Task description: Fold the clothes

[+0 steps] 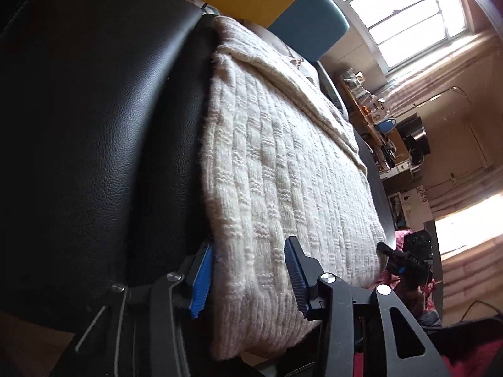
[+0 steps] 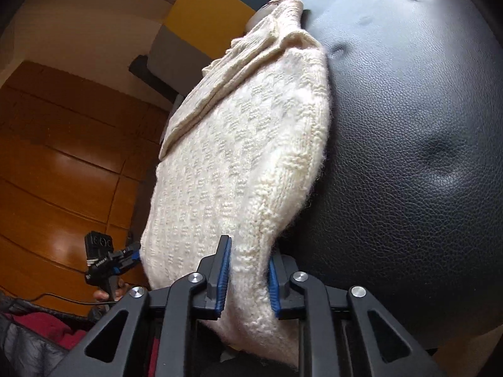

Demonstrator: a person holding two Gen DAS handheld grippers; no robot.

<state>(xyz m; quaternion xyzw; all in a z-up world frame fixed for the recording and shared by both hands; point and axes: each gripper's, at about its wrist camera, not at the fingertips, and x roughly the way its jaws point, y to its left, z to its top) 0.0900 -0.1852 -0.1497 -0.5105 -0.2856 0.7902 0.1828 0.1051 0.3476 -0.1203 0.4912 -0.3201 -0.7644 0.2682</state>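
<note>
**Operator:** Where does the garment sit?

**Inspector:** Your cream knit sweater lies folded on the black leather seat, one layer turned back across its far end.

**Operator:** And the grippers?

**Inspector:** Your right gripper is clamped on the sweater's near edge, knit pinched between both blue pads. Your left gripper straddles the other near corner, jaws spread wide; I cannot tell that its pads grip the knit. Wooden floor lies beside the seat.
</note>
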